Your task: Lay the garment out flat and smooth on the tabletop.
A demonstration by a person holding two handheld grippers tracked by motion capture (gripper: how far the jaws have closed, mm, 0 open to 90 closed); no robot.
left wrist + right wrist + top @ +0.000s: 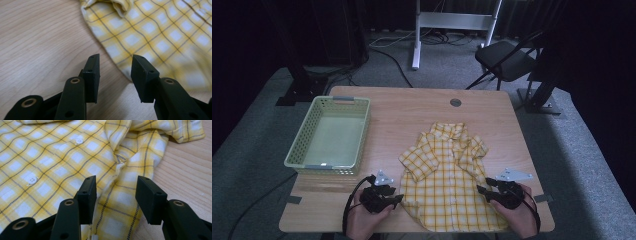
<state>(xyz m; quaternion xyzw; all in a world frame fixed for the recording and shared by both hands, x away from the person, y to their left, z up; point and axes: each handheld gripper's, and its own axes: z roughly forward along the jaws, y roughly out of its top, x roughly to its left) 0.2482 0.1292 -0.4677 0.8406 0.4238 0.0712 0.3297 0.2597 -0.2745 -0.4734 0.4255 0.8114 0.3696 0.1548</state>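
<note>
Wooden table (402, 112) with yellow checked shirt (447, 175), green basket (332, 137); dark room.

Wooden table (412, 107) stood on grey carpet (592, 150), with a round grommet (455, 102) near its far edge. Pale green perforated basket (302, 137) sat far-left on it. Black folding chair (507, 60) was beyond the far-right corner, white desk frame (454, 21) and floor cables (394, 60) behind.

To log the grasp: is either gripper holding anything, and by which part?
Nothing is held. The left gripper and right gripper are open at the shirt's side edges.
</note>
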